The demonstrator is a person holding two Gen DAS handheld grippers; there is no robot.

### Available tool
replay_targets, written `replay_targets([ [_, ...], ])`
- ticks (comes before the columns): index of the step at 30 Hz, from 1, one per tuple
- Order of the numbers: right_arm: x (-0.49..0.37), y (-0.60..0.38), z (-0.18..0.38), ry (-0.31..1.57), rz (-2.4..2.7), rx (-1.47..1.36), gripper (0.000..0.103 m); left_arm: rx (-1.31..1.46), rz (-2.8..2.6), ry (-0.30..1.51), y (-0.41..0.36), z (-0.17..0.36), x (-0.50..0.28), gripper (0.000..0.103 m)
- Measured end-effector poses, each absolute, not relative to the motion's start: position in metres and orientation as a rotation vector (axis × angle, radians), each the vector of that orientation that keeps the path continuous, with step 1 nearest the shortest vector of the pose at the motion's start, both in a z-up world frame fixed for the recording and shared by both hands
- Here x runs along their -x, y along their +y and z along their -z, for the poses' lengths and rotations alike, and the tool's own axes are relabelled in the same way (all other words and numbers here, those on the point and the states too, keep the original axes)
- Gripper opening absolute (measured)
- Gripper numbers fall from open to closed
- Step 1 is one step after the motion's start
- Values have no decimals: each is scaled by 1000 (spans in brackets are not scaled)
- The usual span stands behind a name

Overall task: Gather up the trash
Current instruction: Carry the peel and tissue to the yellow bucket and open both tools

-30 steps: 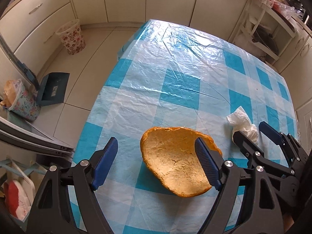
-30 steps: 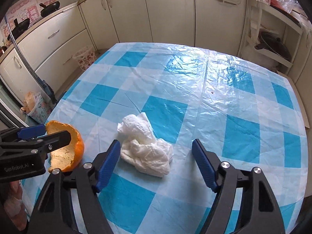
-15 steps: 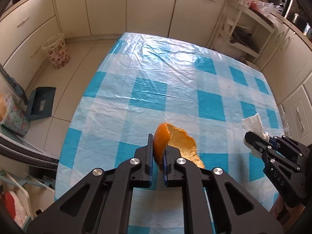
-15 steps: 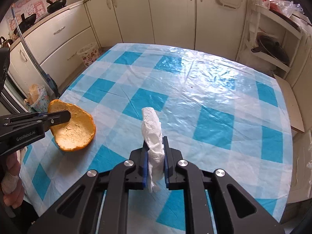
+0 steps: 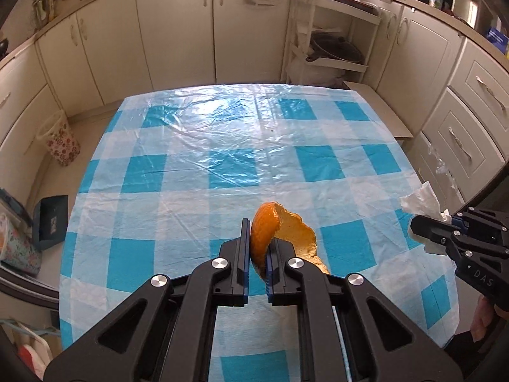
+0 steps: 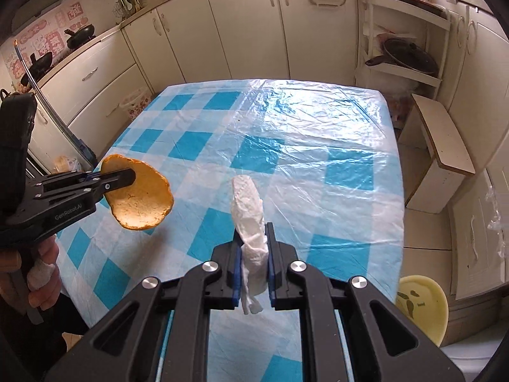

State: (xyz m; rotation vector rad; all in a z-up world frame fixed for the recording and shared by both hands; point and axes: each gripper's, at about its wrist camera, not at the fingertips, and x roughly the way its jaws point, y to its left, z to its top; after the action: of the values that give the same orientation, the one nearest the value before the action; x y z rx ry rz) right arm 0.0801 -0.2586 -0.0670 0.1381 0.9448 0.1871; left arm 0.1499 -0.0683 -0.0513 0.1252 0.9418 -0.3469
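Observation:
An orange peel, orange outside and pale inside, is pinched in my left gripper, which is shut on its edge and holds it above the blue-checked tablecloth. From the right wrist view the same peel hangs at the left in the left gripper, clear of the table. My right gripper is shut on a crumpled white tissue that sticks up between its pads. The tissue and right gripper also show at the right edge of the left wrist view.
A floral waste basket stands on the floor left of the table, beside a dark dustpan. Cabinets line the far wall, with a white shelf rack holding a pan. A wooden stool and a yellow stool sit right of the table.
Both grippers closed, the left on the peel and the right on the tissue. Both then rose and pulled back from the table, carrying their loads into the air.

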Motion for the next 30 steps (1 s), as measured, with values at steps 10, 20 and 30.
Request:
replay_targets([
  [10,-54,-292,61,923,-168,-183,14,-230,436,874,-131,42,-121,7],
  [20,-26,-351,60,928,-32,-209,17,-243,517,840,-188,34,-91,7],
  [30,-12,-419,123,1137,186,-230,31,-188,646,913,-286,50,-42,7],
])
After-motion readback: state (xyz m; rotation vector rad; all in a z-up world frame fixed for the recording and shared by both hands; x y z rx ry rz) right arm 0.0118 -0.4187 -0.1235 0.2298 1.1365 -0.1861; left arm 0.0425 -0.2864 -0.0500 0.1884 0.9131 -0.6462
